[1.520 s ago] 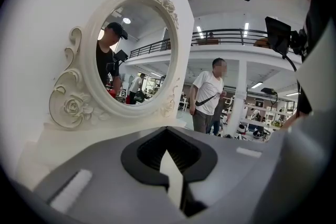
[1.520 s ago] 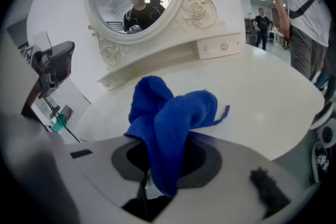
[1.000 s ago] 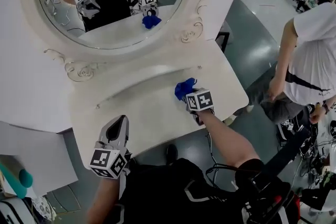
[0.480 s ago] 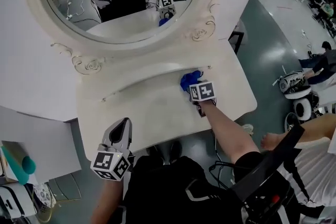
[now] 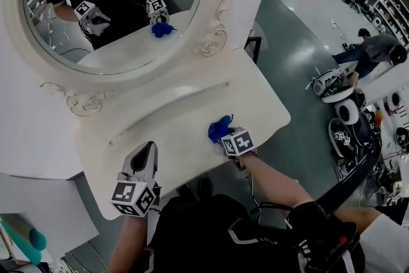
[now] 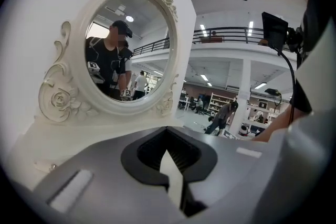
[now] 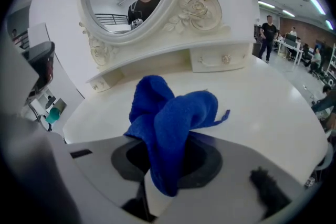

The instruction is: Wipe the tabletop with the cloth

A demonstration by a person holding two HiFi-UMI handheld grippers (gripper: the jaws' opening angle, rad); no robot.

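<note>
A bunched blue cloth [image 5: 219, 128] rests on the white dressing-table top [image 5: 172, 137] near its right front. My right gripper [image 5: 227, 135] is shut on the cloth [image 7: 170, 128], which bulges up out of its jaws in the right gripper view. My left gripper [image 5: 144, 158] hovers over the table's front left edge with its jaws together and nothing between them. The left gripper view looks across the tabletop [image 6: 79, 136] toward the mirror [image 6: 128, 52].
An oval mirror in a carved white frame [image 5: 105, 6] stands at the back of the table, with small drawers [image 7: 218, 60] beneath it. The right edge of the table [image 5: 281, 115] drops to a grey floor [image 5: 307, 41]. People and equipment are at the far right.
My right gripper has dragged the cloth from near the back drawers toward the front edge of the table. The left gripper has stayed in place.
</note>
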